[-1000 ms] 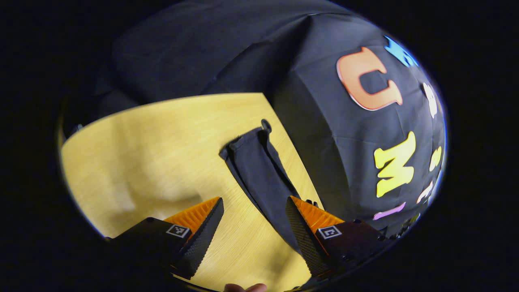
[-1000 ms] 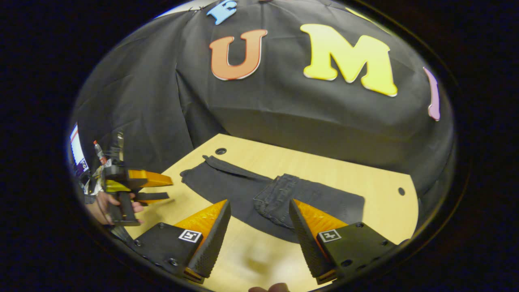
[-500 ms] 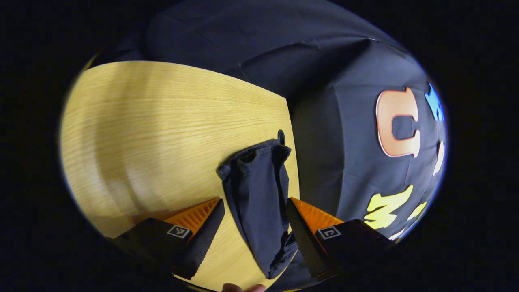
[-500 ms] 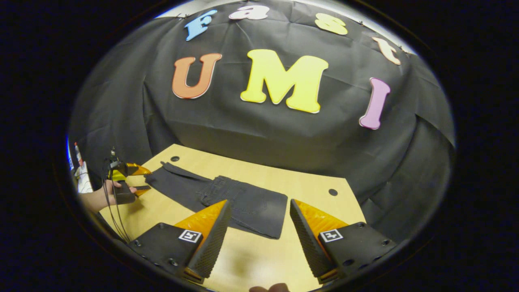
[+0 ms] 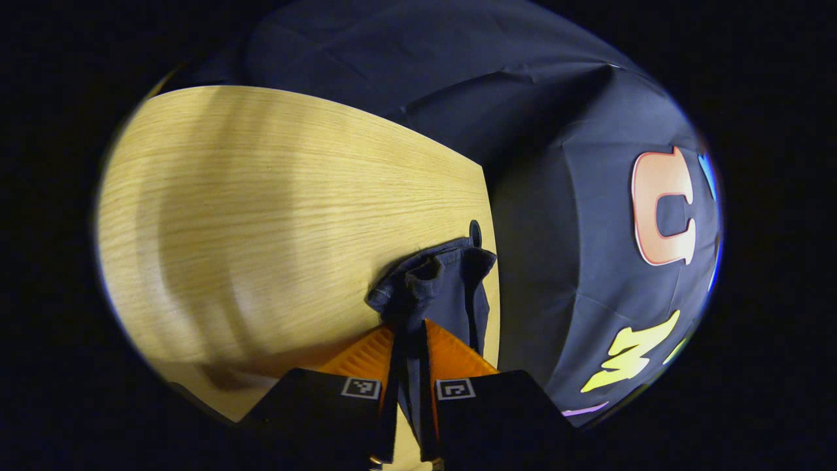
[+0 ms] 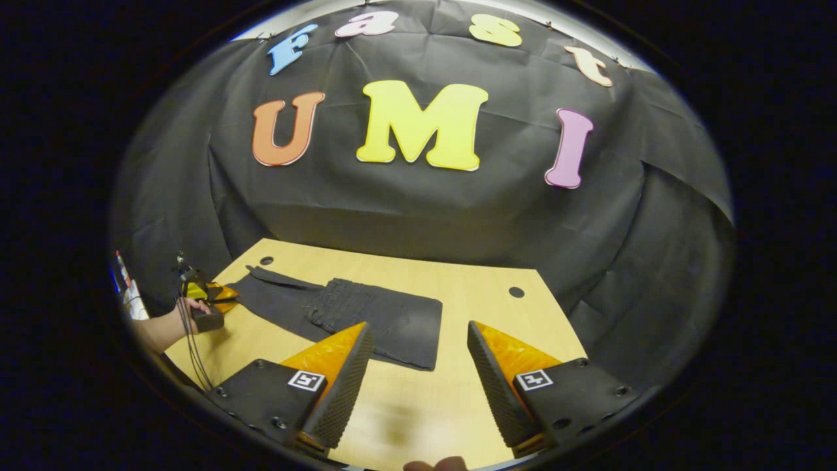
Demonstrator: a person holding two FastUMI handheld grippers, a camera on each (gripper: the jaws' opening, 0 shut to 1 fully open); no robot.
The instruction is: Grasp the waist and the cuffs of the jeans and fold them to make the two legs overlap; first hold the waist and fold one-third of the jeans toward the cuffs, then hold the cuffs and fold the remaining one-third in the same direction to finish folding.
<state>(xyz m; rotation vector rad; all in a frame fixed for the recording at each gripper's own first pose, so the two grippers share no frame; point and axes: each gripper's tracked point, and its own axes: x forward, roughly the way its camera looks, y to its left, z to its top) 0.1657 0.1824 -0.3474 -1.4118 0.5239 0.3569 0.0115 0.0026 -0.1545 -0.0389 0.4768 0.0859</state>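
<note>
Dark jeans [image 6: 366,314] lie on the wooden table [image 6: 418,405], their waist part folded over onto the legs. The cuffs [image 5: 435,284] bunch up close in the left gripper view, near the table's edge. My left gripper [image 5: 407,347] is shut on the cuffs, the dark cloth pinched between its orange fingers. In the right gripper view the left gripper [image 6: 219,297] is small at the jeans' left end, held by a hand [image 6: 186,314]. My right gripper [image 6: 415,366] hangs open above the table's near side, with nothing between its fingers, apart from the jeans.
Black cloth walls close the table on the far side and both ends. Round holes [image 6: 516,292] mark the table's far corners, one [image 5: 475,232] just past the cuffs. Bare wood spreads left of the cuffs [image 5: 261,209] and right of the folded jeans.
My left gripper closed its fingers on the cuffs, which were loose between them half a second ago. My right gripper drew back from the jeans and stayed open.
</note>
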